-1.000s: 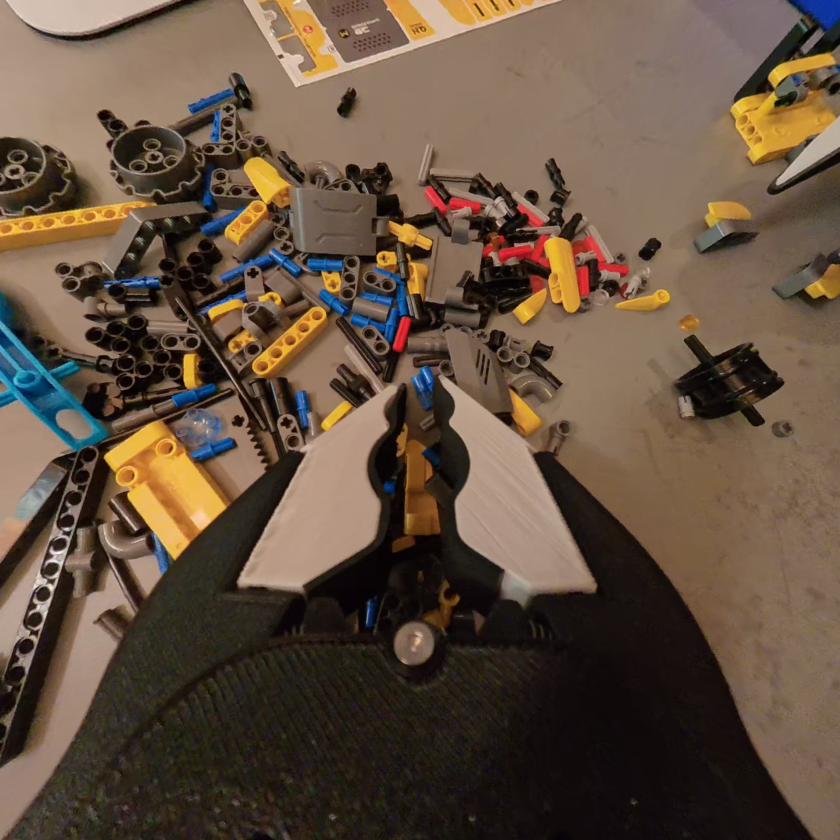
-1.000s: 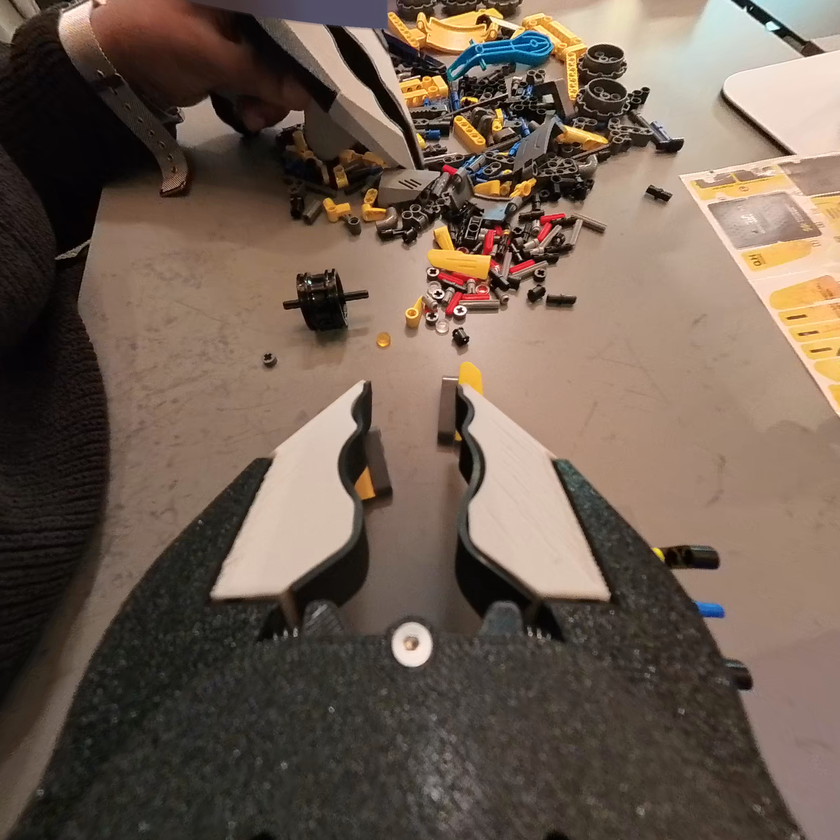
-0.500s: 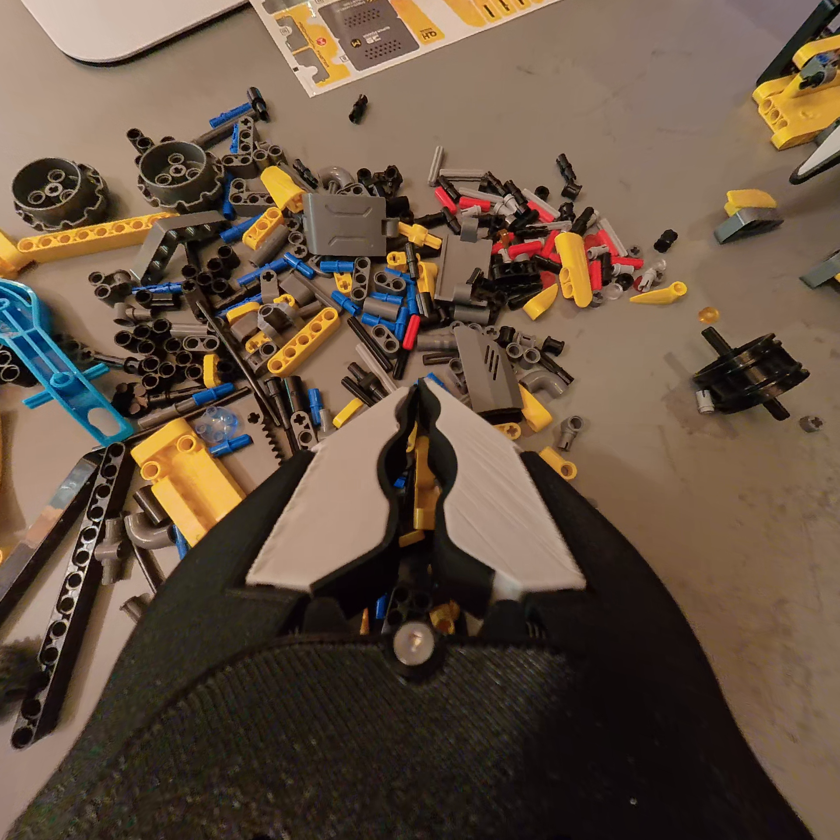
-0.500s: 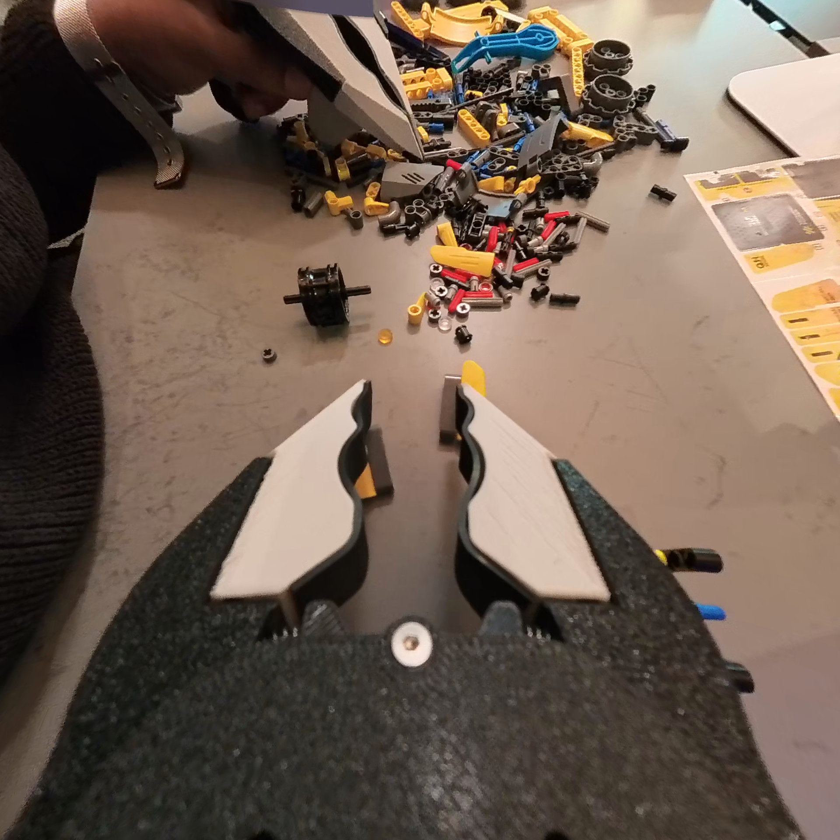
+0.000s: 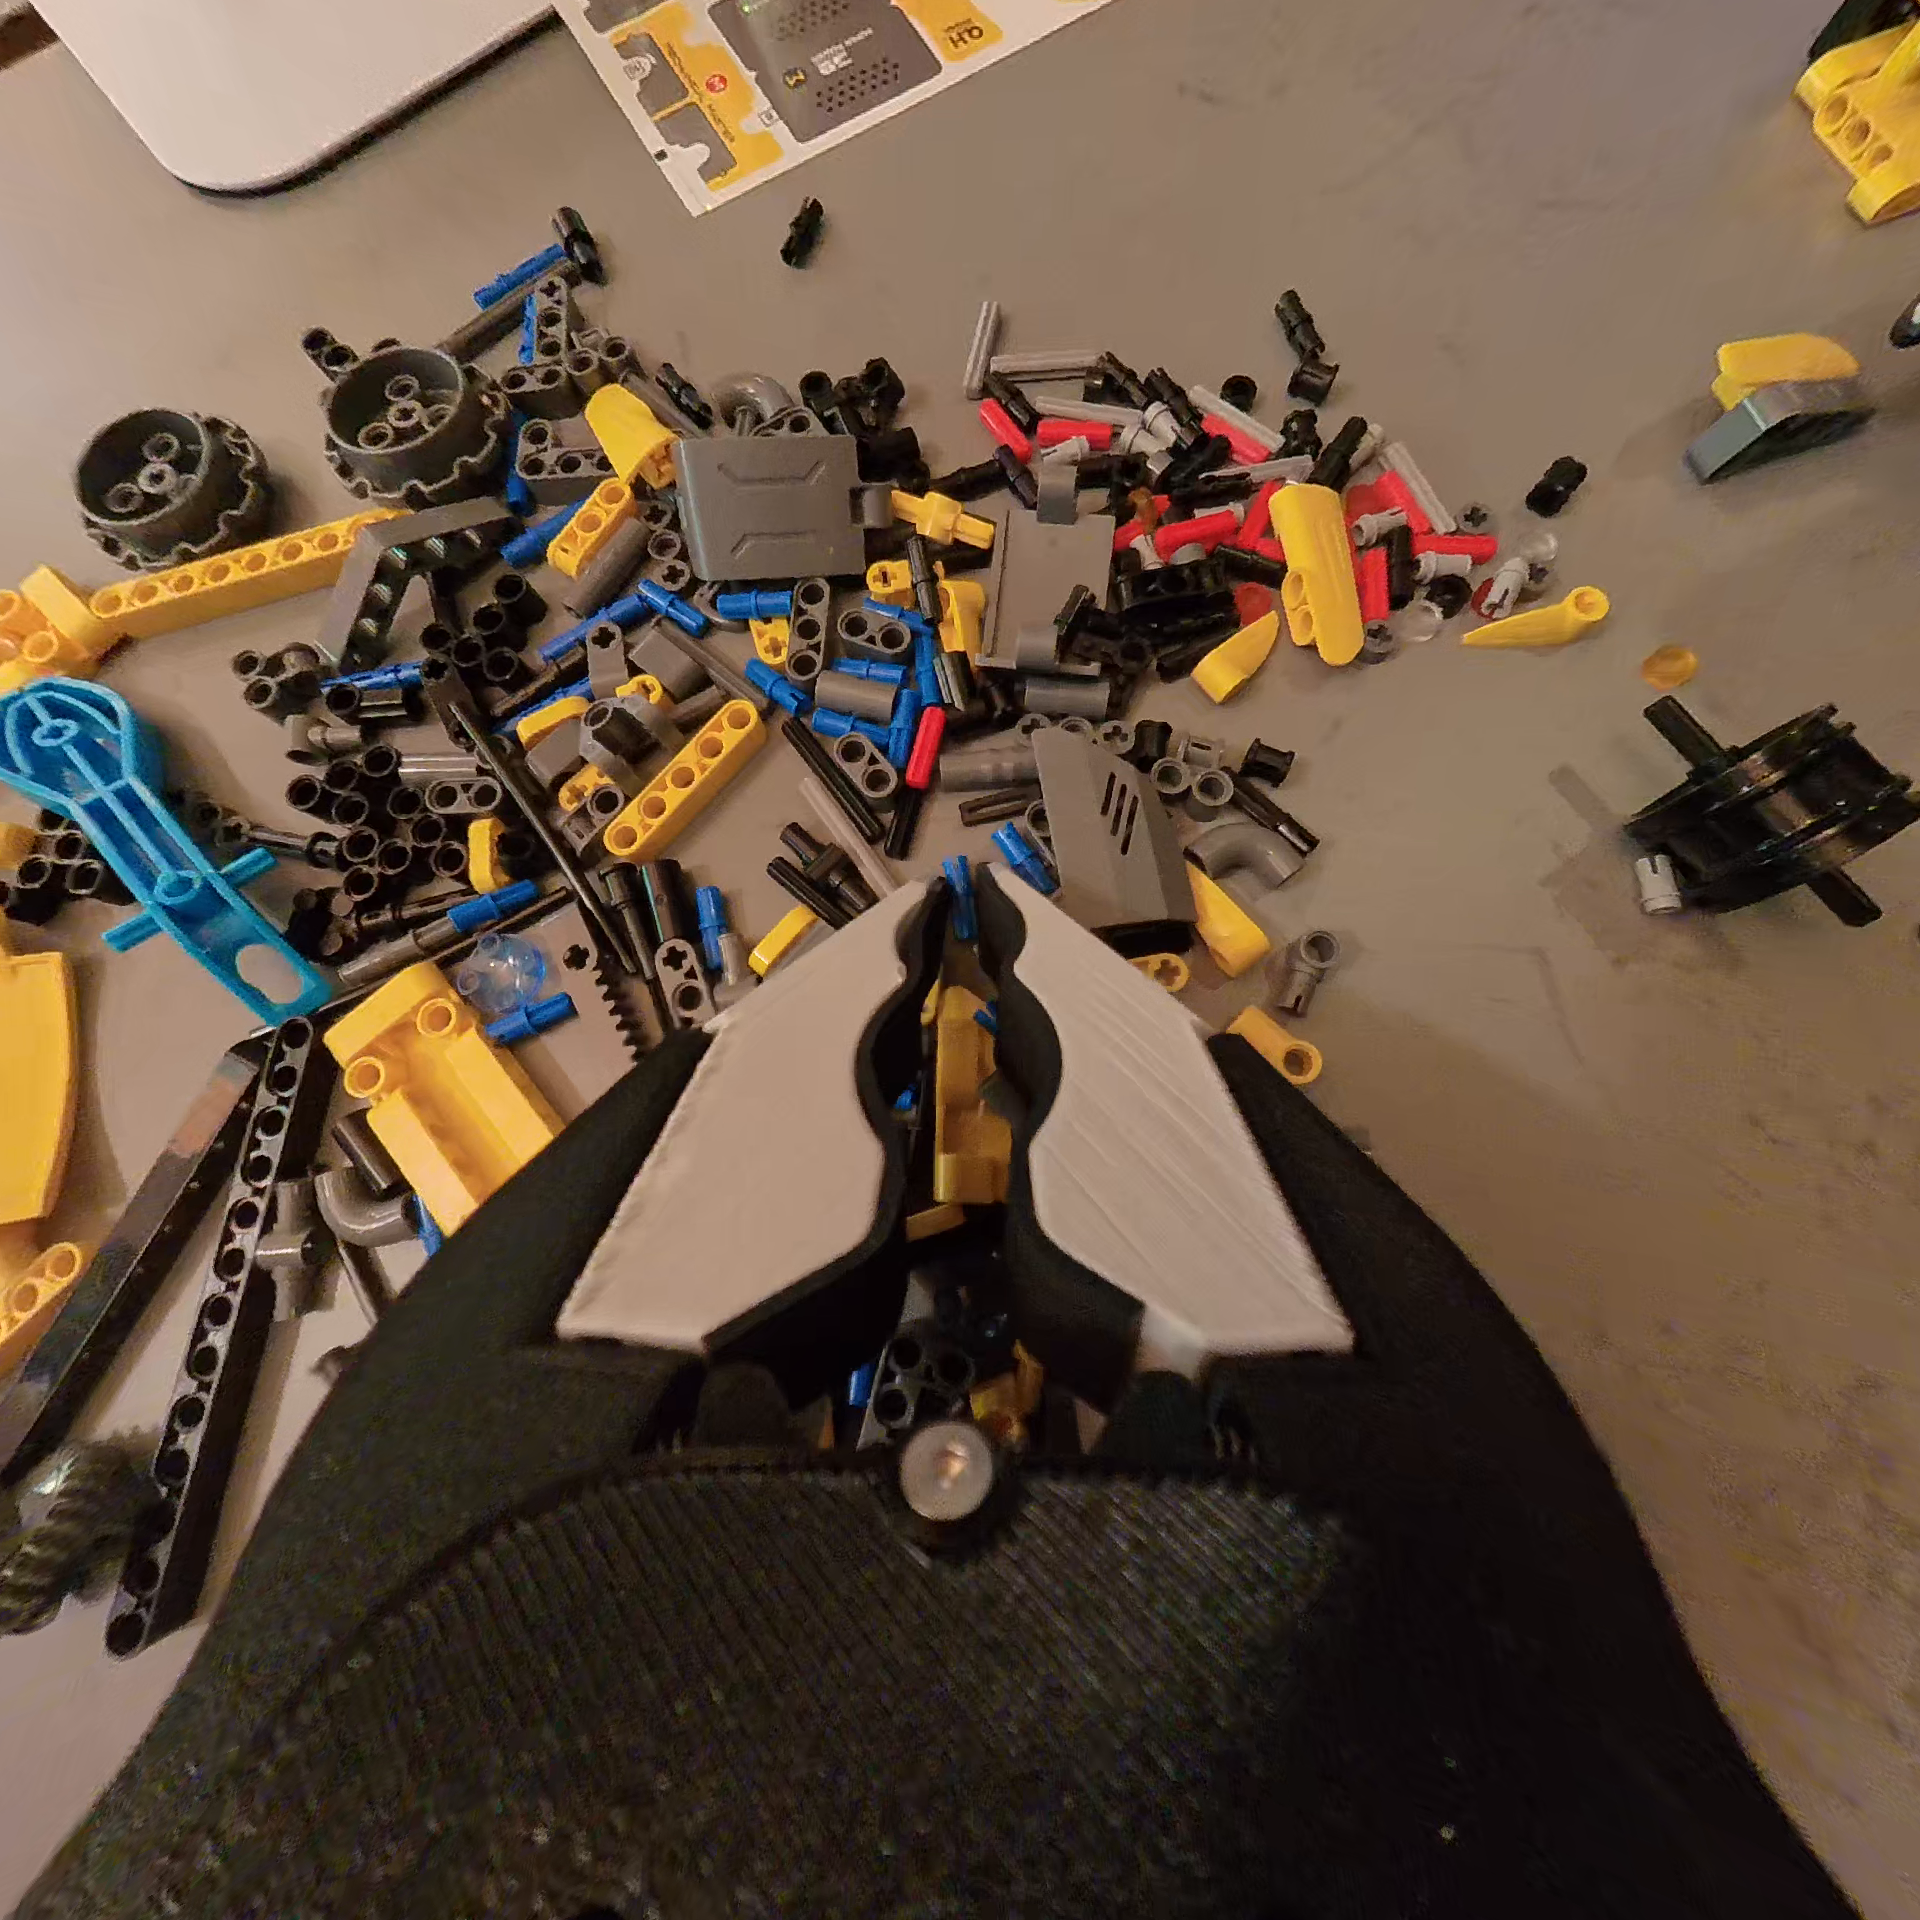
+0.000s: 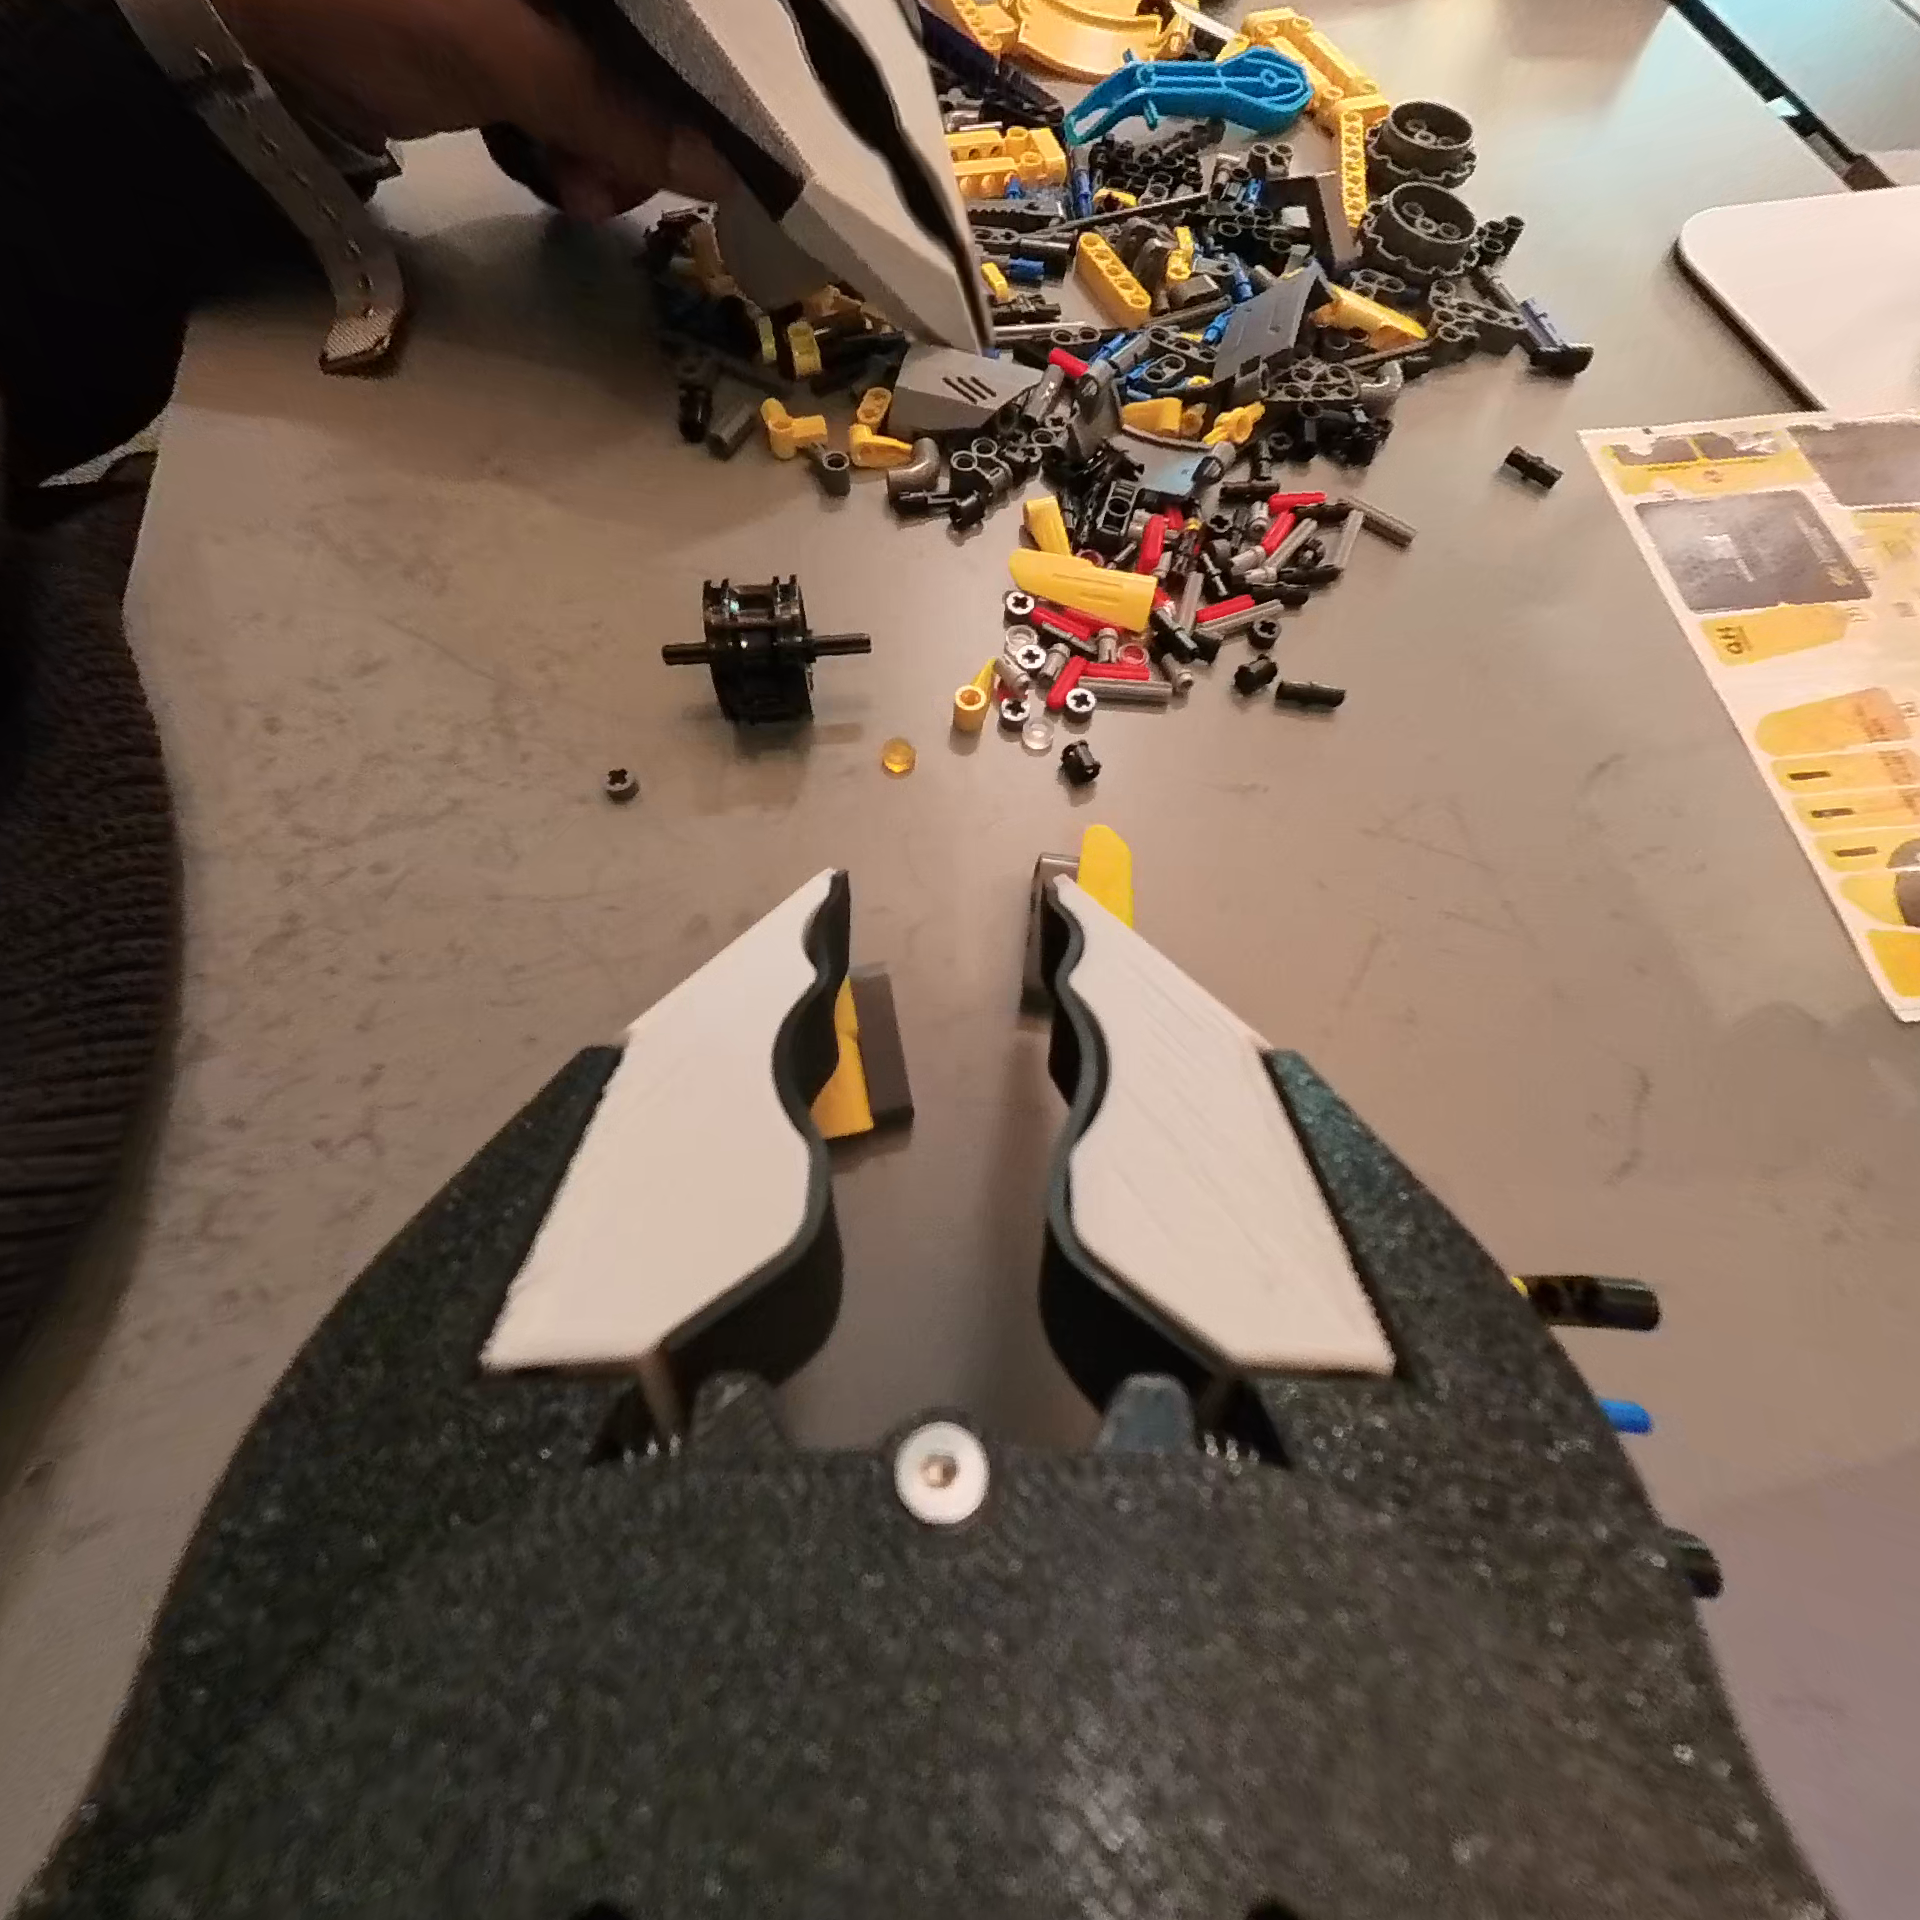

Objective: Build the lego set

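My left gripper has its jaws drawn almost together at the tips, with what looks like a small blue pin between them; I cannot confirm it is truly gripped. The tips sit at the near edge of the heap of loose building parts, and a yellow piece shows through the gap behind them. Just right of the jaws lies a grey slotted panel; beyond it, well apart, a black wheel hub on an axle stands alone. To the left, a yellow block and a long black beam lie near the gripper body. Past the heap lies a printed sheet.

My right gripper has its jaws moderately wide and holds nothing, over bare grey table. A yellow-and-grey piece lies under its left finger, and another beside the right tip. I judge the sorted parts lie apart from the heap for easy reach.
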Demonstrator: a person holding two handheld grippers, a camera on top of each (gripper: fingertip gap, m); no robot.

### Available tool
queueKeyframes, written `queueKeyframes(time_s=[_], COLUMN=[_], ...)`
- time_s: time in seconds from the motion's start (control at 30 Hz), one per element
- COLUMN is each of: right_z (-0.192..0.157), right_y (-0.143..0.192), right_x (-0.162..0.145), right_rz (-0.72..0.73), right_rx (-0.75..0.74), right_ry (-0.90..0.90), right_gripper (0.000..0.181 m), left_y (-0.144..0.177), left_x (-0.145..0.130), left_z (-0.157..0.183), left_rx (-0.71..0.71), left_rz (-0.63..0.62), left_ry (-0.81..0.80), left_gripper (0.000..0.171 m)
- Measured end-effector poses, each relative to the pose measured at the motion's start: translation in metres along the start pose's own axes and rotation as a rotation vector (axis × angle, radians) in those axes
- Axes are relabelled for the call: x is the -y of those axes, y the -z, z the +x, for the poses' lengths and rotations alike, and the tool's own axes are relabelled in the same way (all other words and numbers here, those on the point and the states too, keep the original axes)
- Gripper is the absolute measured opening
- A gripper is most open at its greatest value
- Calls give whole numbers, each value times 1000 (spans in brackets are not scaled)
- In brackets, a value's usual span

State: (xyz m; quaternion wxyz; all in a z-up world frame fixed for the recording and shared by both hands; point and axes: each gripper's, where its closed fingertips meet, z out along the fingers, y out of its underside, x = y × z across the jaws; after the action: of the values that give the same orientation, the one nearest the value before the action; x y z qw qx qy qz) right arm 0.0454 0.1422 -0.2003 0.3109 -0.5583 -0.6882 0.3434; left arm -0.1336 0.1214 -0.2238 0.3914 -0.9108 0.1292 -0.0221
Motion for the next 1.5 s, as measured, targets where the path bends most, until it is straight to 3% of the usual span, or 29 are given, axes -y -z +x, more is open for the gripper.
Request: queueKeyframes(time_s=[0.1, 0.2, 0.33, 0.43, 0.6, 0.77, 1.03, 1.2, 1.3, 1.4, 1.5], right_z=[0, 1, -2, -12, -23, -28, -40, -47, -48, -46, -42], right_y=[1, 2, 8, 13, 15, 15, 8, 8, 8, 11, 15], right_x=[3, 12, 34, 47, 48, 45, 41, 41, 39, 41, 45], right_rz=[19, 68, 198, 286, 303, 299, 245, 228, 212, 232, 265], right_rx=[-1, 4, 78, 209, 390, 507, 565, 607, 603, 597, 600], right_ry=[-5, -45, -197, -361, -574, -724, -753, -752, -737, -724, -725], right_gripper=[36, 36, 33, 15, 14, 20, 23, 5, 4, 4, 4], left_y=[9, 26, 40, 41, 37, 30, 33, 32, 32, 35, 40], left_x=[13, 42, 65, 75, 80, 73, 71, 67, 66, 70, 76], left_z=[-2, 11, 70, 113, 157, 165, 178, 180, 181, 180, 174], left_rx=[27, 26, -46, -52, -72, -97, -138, -168, -178, -189, -220], left_rz=[82, 251, 411, 475, 519, 486, 506, 498, 494, 523, 549], left_ry=[-20, -110, -390, -562, -710, -747, -783, -784, -791, -745, -668], left_gripper=[1, 0, 1, 1, 1, 1, 1, 1, 1, 21, 25])
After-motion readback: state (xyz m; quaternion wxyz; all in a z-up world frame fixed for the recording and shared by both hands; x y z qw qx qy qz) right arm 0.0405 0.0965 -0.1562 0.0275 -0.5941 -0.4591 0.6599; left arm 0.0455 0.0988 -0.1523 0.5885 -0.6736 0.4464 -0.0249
